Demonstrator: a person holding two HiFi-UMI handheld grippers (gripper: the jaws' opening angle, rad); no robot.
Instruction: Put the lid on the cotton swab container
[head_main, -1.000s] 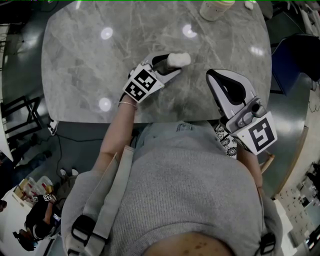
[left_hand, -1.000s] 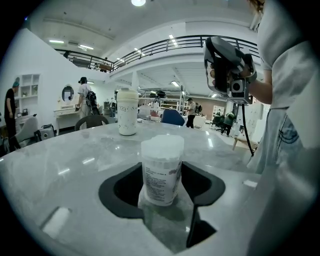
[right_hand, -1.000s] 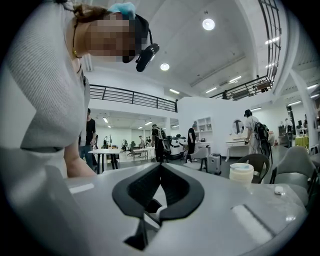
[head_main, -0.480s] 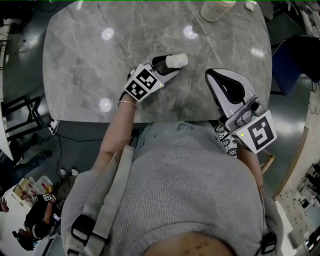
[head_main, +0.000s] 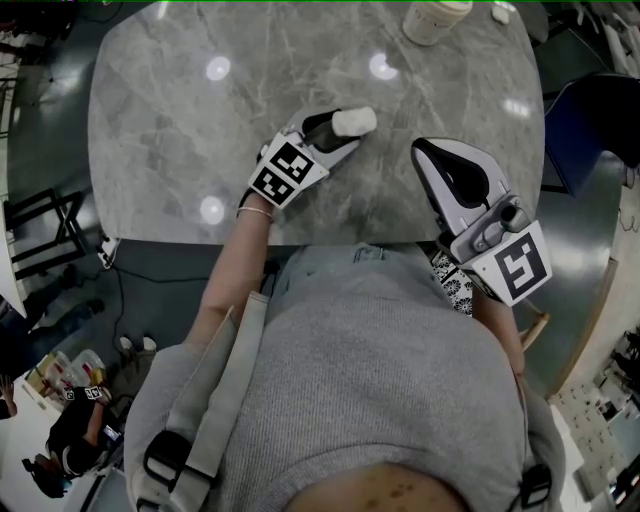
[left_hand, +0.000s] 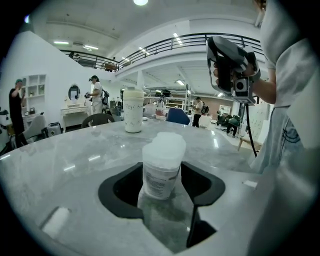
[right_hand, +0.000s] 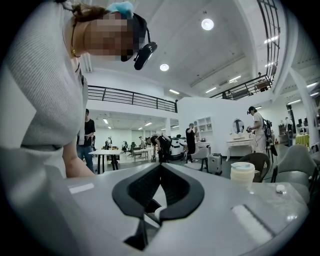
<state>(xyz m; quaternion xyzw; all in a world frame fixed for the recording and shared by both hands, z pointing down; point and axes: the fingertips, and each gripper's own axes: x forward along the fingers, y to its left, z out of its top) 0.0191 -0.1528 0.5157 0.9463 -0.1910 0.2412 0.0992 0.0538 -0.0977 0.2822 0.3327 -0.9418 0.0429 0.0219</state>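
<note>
Grey marbled surface (head_main: 160, 120) – capped cotton swab container (left_hand: 161, 170) gripped at the centre of the head view.

The left gripper (head_main: 345, 128) has its fingers (left_hand: 200, 182) clamped on the container's sides, low on the body, which leaves the top free. The pale lid (left_hand: 165, 146) appears to sit on it already, though I cannot tell whether it is pressed home. The right gripper (head_main: 425, 150) waits at the right of the frame, near the surface's edge, fingers (right_hand: 185, 192) together on nothing – likely clear of the work. A lidded cup (head_main: 435, 15) stands at the top edge, well apart.
</note>
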